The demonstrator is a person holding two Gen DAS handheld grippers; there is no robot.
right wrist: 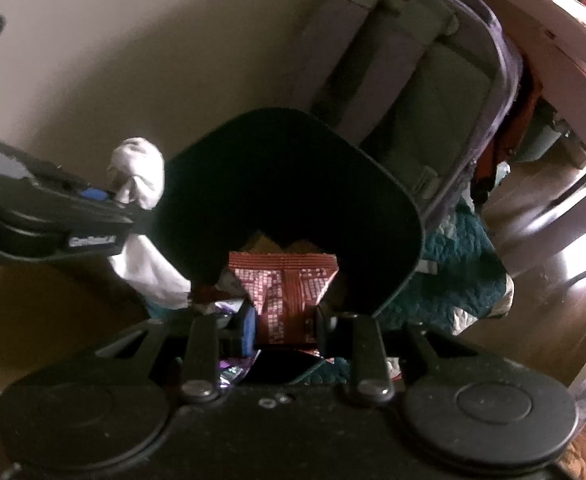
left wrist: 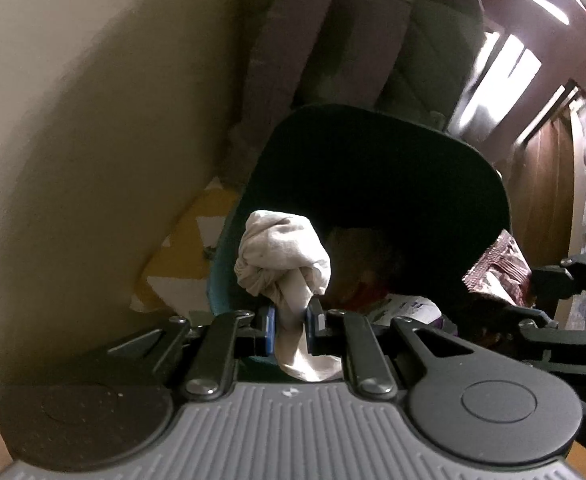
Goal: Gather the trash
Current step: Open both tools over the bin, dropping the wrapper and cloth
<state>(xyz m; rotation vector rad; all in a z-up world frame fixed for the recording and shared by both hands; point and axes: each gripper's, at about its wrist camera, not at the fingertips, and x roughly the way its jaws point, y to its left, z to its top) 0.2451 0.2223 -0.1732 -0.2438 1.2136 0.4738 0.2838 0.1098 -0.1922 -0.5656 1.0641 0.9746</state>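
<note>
A dark green bin (left wrist: 373,160) (right wrist: 293,184) stands open below both grippers. My left gripper (left wrist: 291,330) is shut on a crumpled white tissue wad (left wrist: 283,256), held over the bin's left rim. The right wrist view shows that left gripper (right wrist: 113,200) at the left with the tissue wad (right wrist: 141,176). My right gripper (right wrist: 285,328) is shut on a reddish-brown foil snack wrapper (right wrist: 289,288) over the bin's mouth. From the left wrist camera, the wrapper (left wrist: 497,268) shows at the right in the right gripper (left wrist: 533,292). Other wrappers (left wrist: 405,308) lie inside the bin.
A beige wall (left wrist: 93,120) runs behind and to the left. A grey and purple suitcase (right wrist: 413,80) leans behind the bin. A yellow and white patterned bag (left wrist: 185,256) lies left of the bin. A teal quilted cloth (right wrist: 453,272) lies to its right on a wooden floor (right wrist: 553,280).
</note>
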